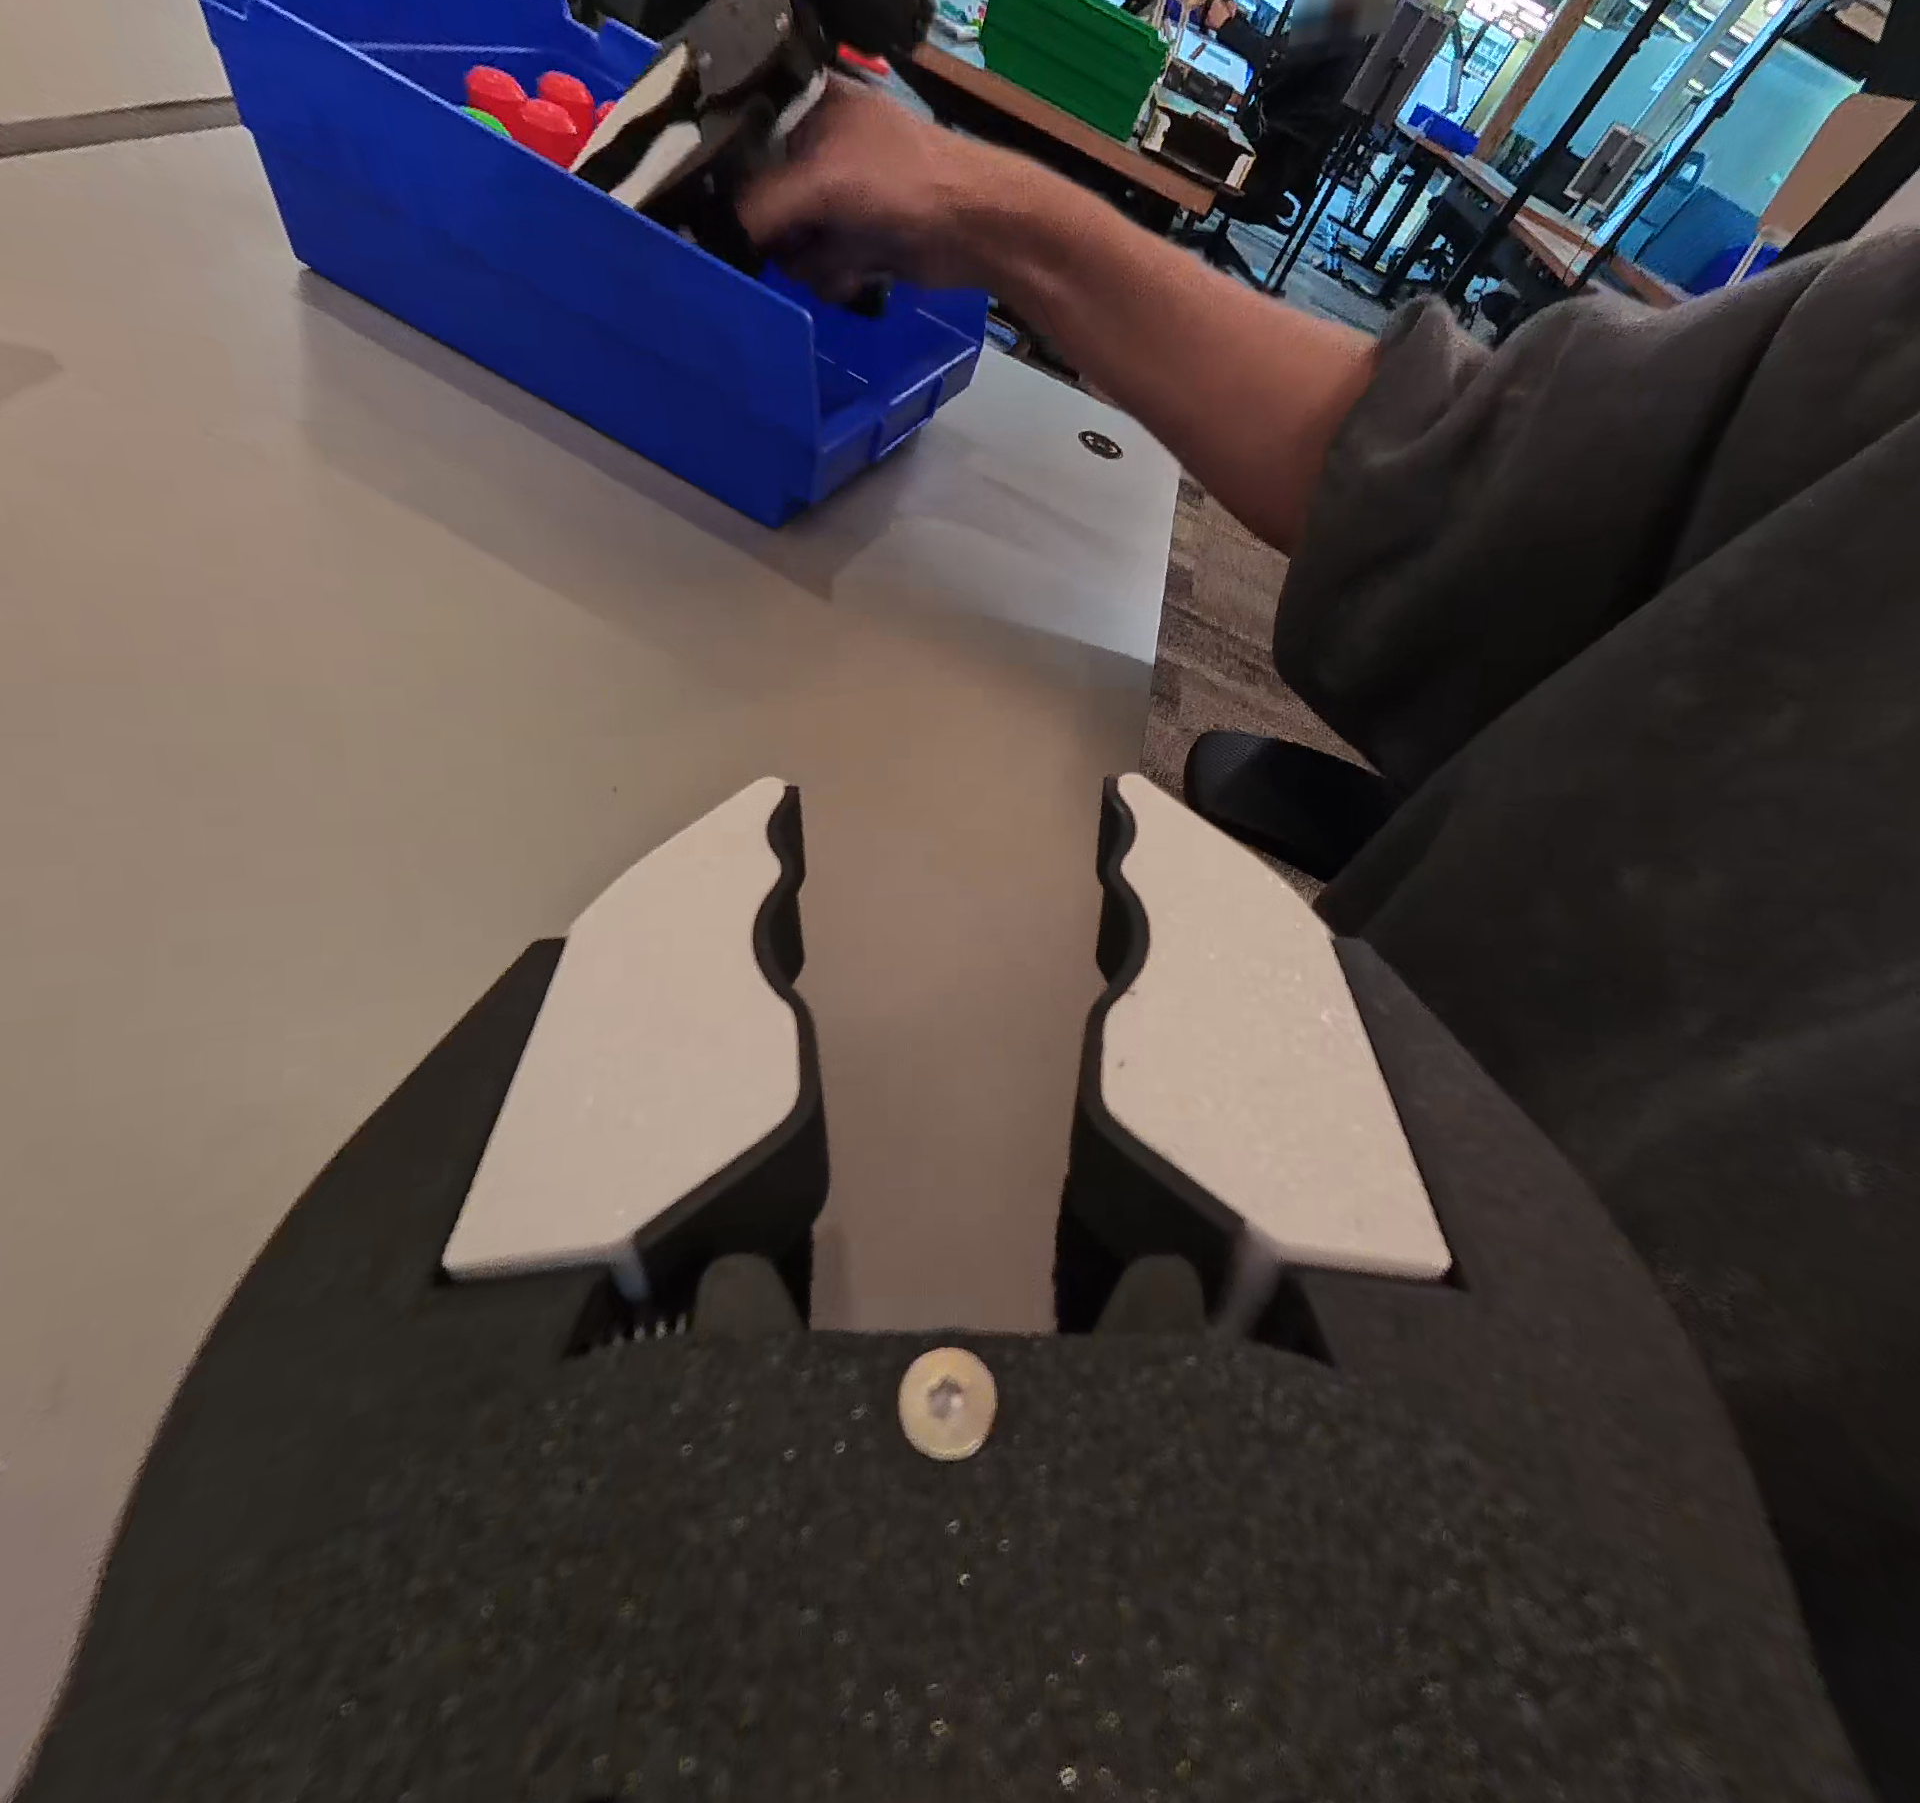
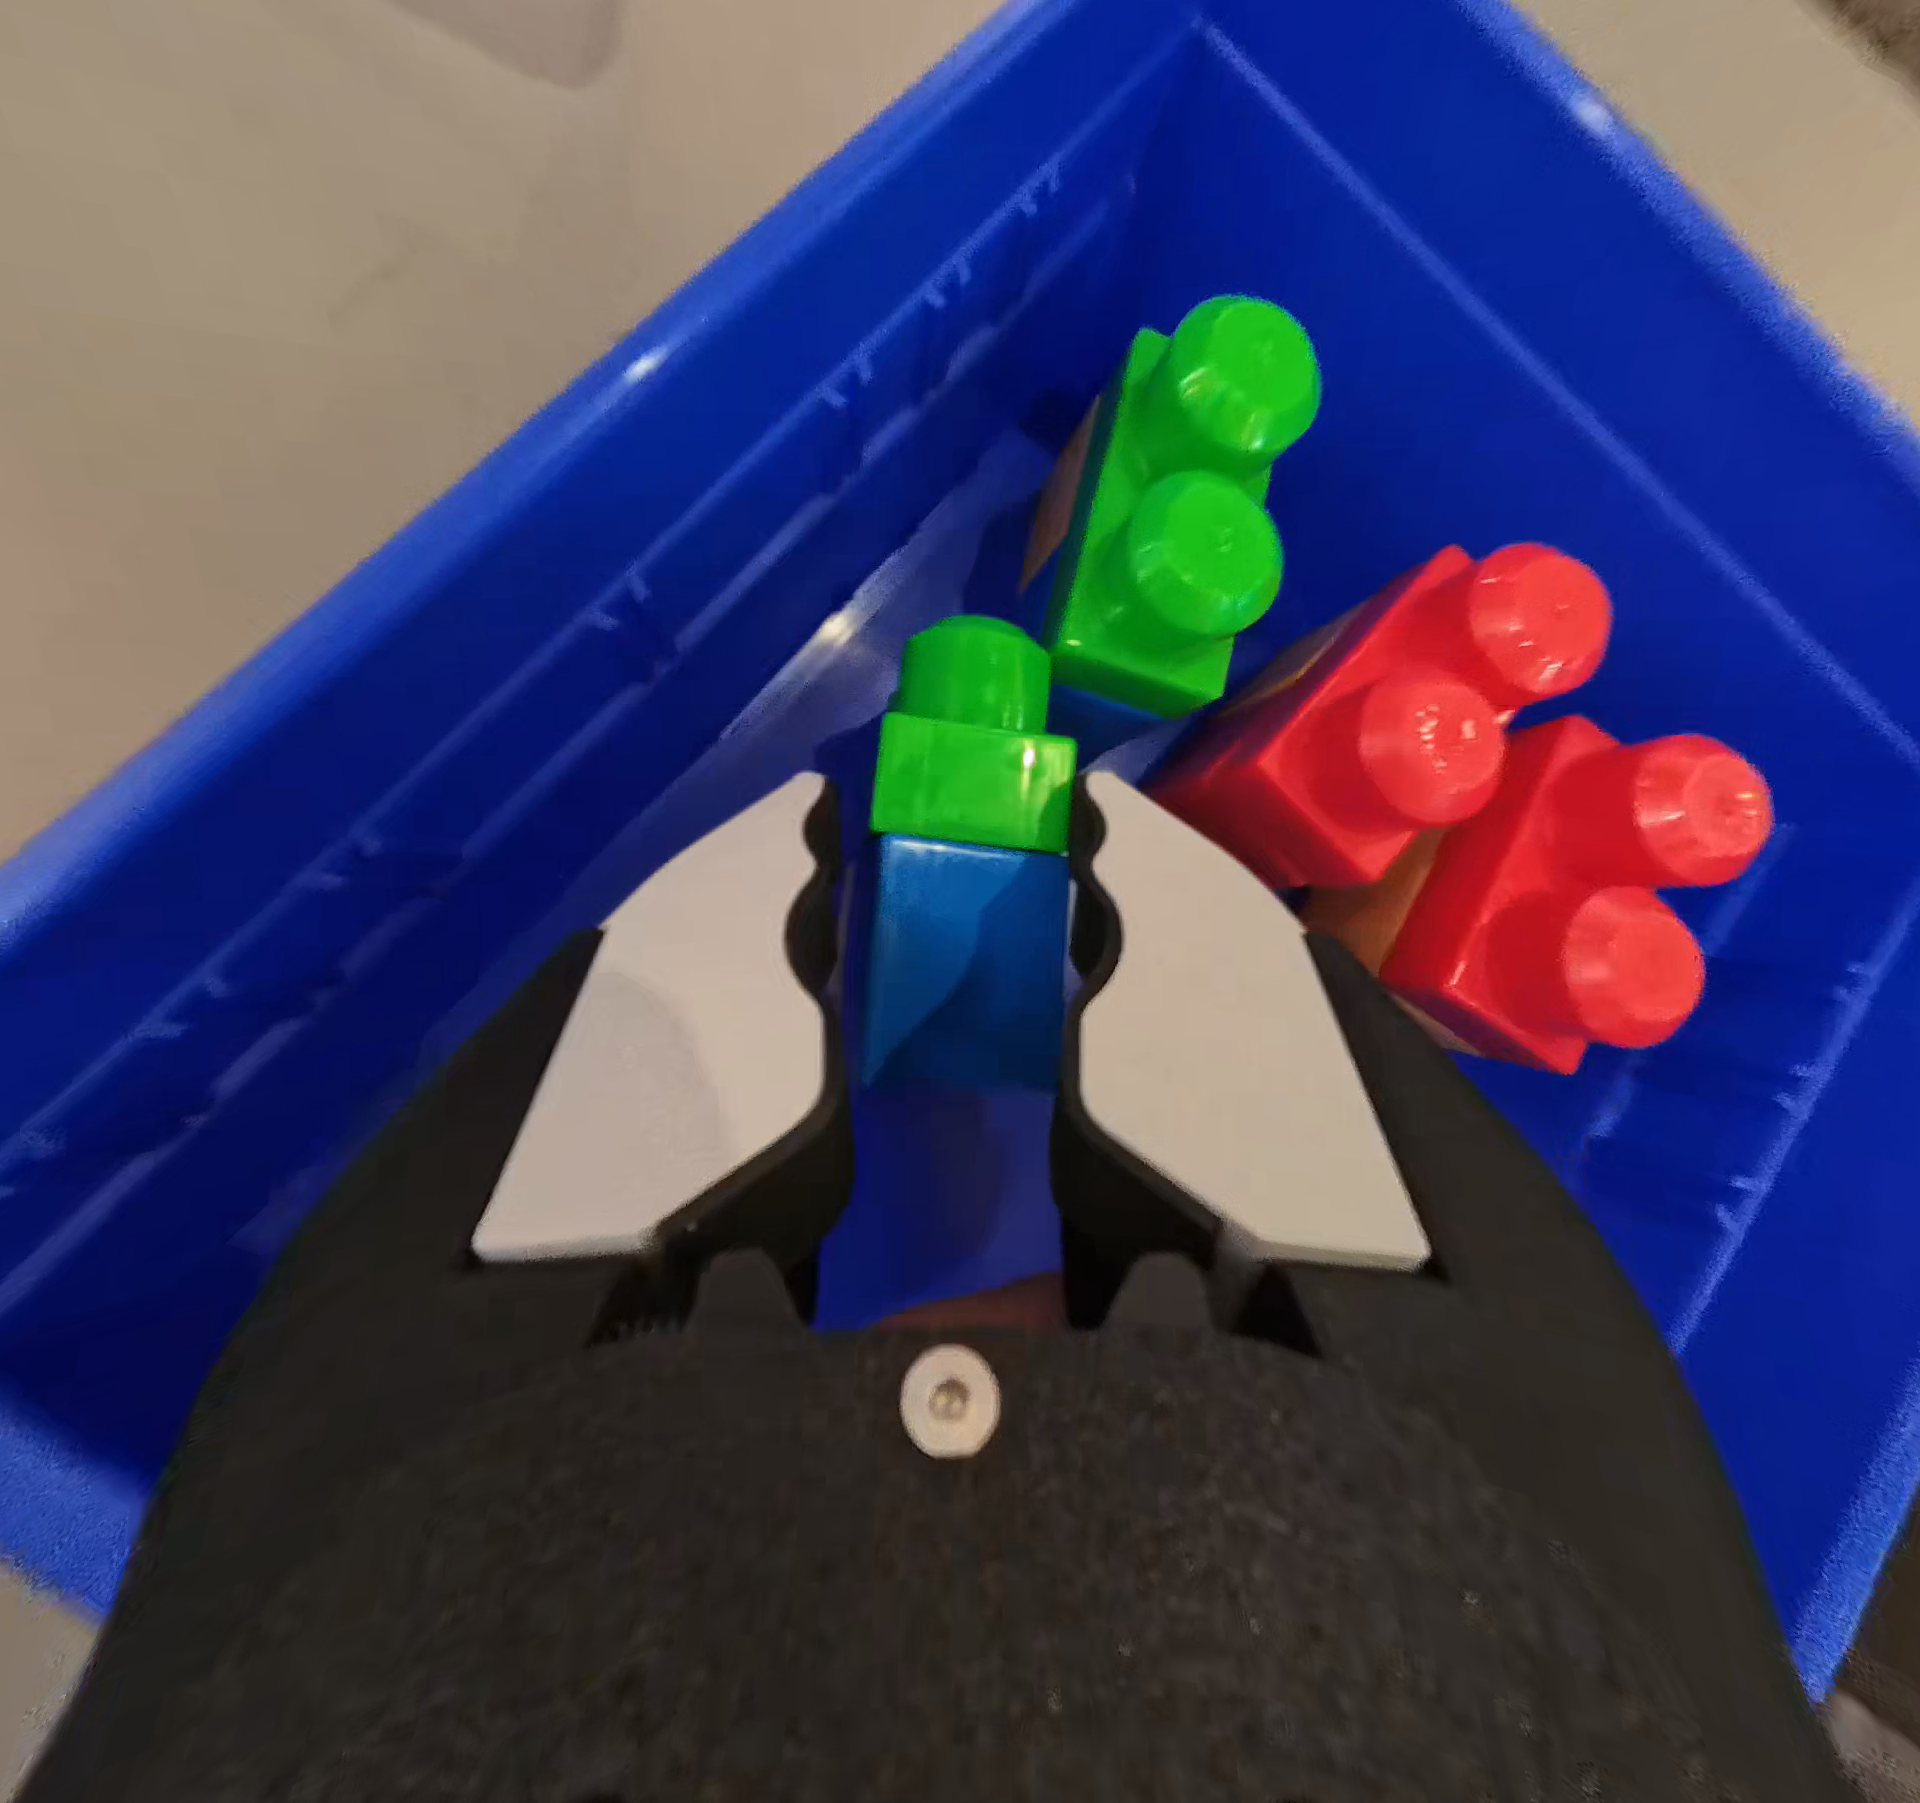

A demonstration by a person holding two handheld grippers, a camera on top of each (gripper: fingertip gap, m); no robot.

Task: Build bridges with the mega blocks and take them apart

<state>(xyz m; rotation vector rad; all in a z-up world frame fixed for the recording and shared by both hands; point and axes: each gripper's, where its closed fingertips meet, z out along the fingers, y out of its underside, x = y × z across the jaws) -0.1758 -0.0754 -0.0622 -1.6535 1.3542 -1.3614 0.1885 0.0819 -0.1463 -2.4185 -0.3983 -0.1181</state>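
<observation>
In the right wrist view my right gripper (image 2: pixel 956 803) is inside the blue bin (image 2: pixel 499 735), shut on a blue block (image 2: pixel 961 964) that has a green one-stud block (image 2: pixel 971 766) stuck on top. A green two-stud block (image 2: pixel 1174 527) and two red two-stud blocks (image 2: pixel 1382 735) (image 2: pixel 1579 901) lie just beyond in the bin's corner. In the left wrist view my left gripper (image 1: pixel 951 797) is open and empty, low over the grey table (image 1: pixel 416 714). The right gripper (image 1: pixel 665 132) shows there, reaching into the bin (image 1: pixel 520 267) beside red blocks (image 1: pixel 530 106).
The person's forearm (image 1: pixel 1091 299) and dark sleeve (image 1: pixel 1558 610) cross the right side of the left wrist view. The table's edge (image 1: pixel 1158 610) runs just right of my left gripper. The bin stands near the table's far corner. Other tables and a green bin (image 1: pixel 1070 49) are far behind. My hands' fingertips stand some 40 cm from each other.
</observation>
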